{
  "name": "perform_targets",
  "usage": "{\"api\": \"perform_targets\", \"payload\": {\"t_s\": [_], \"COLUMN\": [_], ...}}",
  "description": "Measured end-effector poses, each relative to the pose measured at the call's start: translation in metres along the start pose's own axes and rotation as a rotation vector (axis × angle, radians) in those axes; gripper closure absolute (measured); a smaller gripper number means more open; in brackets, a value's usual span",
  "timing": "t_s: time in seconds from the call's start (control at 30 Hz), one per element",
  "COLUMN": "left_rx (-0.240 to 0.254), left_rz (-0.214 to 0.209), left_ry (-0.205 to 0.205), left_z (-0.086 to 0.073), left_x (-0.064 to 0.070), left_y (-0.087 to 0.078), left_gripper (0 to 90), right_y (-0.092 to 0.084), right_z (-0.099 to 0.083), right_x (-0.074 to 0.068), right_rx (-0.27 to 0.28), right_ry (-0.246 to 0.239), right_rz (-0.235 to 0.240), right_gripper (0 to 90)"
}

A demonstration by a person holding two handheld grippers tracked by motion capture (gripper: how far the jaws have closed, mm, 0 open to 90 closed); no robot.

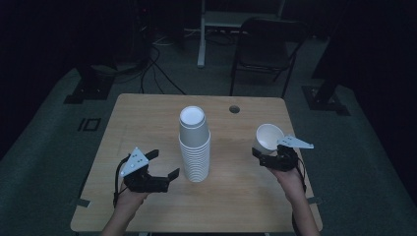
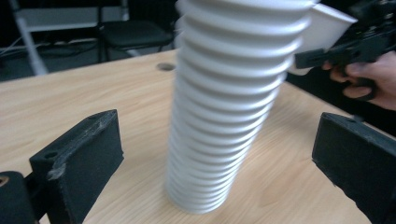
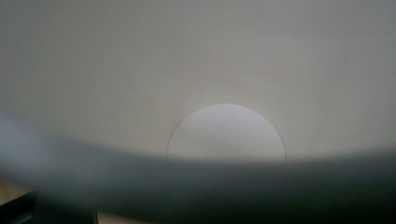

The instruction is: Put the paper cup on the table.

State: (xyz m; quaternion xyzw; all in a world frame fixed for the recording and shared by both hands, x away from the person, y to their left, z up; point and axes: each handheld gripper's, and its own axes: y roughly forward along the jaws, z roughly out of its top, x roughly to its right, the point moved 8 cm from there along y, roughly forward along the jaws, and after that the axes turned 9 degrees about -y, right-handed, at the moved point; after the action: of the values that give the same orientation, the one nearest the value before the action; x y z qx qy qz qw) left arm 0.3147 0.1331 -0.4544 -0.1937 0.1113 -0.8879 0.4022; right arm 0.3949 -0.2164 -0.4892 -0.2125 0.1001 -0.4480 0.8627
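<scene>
Single paper cup (image 1: 268, 137) sits in my right gripper (image 1: 269, 158), jaws pinched on its lower wall, raised just off the right side of the table (image 1: 147, 118) and tilted, mouth up and toward the stack. Thin white paper, rolled rim, smooth inside with one seam down to the round base (image 3: 226, 133). I judge it very light and easily crushed; hold low, gently. The stack of cups (image 1: 194, 147) stands mid-table, upside down, leaning slightly, ribbed by its nested rims; likely tippy. My left gripper (image 1: 160, 167) is beside the stack's base, jaws spread wide, nothing between the foam pads (image 2: 88, 154). Wood-grain tabletop, matte.
</scene>
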Motion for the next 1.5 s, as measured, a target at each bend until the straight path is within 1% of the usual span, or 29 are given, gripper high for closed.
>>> {"api": "perform_targets", "payload": {"t_s": [0.07, 0.2, 0.4, 0.47, 0.53, 0.6, 0.7, 0.77, 0.8, 0.93, 1.03, 1.07, 1.13, 1.17, 1.2, 1.3, 1.4, 1.5], "left_rx": [-0.007, -0.015, -0.028, -0.030, -0.042, -0.056, -0.070, -0.082, -0.082, -0.079, -0.092, -0.104, -0.118, -0.125, -0.128, -0.122, -0.132, -0.137], "left_rz": [0.024, 0.066, 0.118, 0.135, 0.151, 0.159, 0.179, 0.198, 0.207, 0.236, 0.253, 0.255, 0.241, 0.251, 0.257, 0.264, 0.285, 0.291], "left_ry": [-0.014, -0.029, -0.086, -0.102, -0.115, -0.138, -0.140, -0.136, -0.141, -0.144, -0.150, -0.153, -0.171, -0.168, -0.163, -0.171, -0.155, -0.150], "left_z": [-0.007, -0.020, -0.040, -0.046, -0.052, -0.057, -0.065, -0.070, -0.072, -0.078, -0.083, -0.085, -0.088, -0.090, -0.091, -0.092, -0.095, -0.097], "left_x": [-0.009, -0.026, -0.049, -0.056, -0.062, -0.067, -0.073, -0.078, -0.080, -0.088, -0.093, -0.094, -0.095, -0.096, -0.097, -0.100, -0.103, -0.104], "left_y": [0.000, 0.003, 0.006, 0.006, 0.007, 0.008, 0.008, 0.007, 0.007, 0.005, 0.004, 0.004, 0.004, 0.003, 0.003, 0.002, 0.001, 0.002], "left_gripper": [2.2, 2.2, 2.2, 2.2, 2.2, 2.2, 2.2, 2.2, 2.2, 2.2, 2.2, 2.2, 2.2, 2.2, 2.2, 2.2, 2.2, 2.2], "right_y": [0.008, 0.023, 0.045, 0.052, 0.059, 0.066, 0.077, 0.083, 0.086, 0.095, 0.099, 0.100, 0.103, 0.105, 0.107, 0.111, 0.112, 0.113], "right_z": [-0.005, -0.014, -0.024, -0.028, -0.030, -0.033, -0.040, -0.043, -0.045, -0.053, -0.055, -0.056, -0.058, -0.060, -0.061, -0.065, -0.065, -0.065], "right_x": [0.003, 0.008, 0.014, 0.014, 0.014, 0.015, 0.015, 0.017, 0.017, 0.019, 0.022, 0.023, 0.024, 0.024, 0.023, 0.023, 0.022, 0.022], "right_rx": [-0.020, -0.049, -0.077, -0.087, -0.094, -0.107, -0.133, -0.143, -0.149, -0.181, -0.184, -0.179, -0.186, -0.191, -0.200, -0.218, -0.220, -0.228], "right_ry": [0.004, 0.014, 0.026, 0.036, 0.043, 0.042, 0.039, 0.051, 0.057, 0.054, 0.060, 0.064, 0.065, 0.063, 0.062, 0.054, 0.043, 0.030], "right_rz": [-0.007, -0.025, -0.049, -0.044, -0.053, -0.056, -0.067, -0.066, -0.067, -0.070, -0.087, -0.092, -0.098, -0.103, -0.098, -0.099, -0.098, -0.098], "right_gripper": [20.9, 20.9, 20.9, 20.9, 20.9, 21.0, 21.0, 20.9, 21.0, 21.0, 20.9, 20.9, 20.9, 20.9, 20.9, 20.9, 20.9, 20.8]}}
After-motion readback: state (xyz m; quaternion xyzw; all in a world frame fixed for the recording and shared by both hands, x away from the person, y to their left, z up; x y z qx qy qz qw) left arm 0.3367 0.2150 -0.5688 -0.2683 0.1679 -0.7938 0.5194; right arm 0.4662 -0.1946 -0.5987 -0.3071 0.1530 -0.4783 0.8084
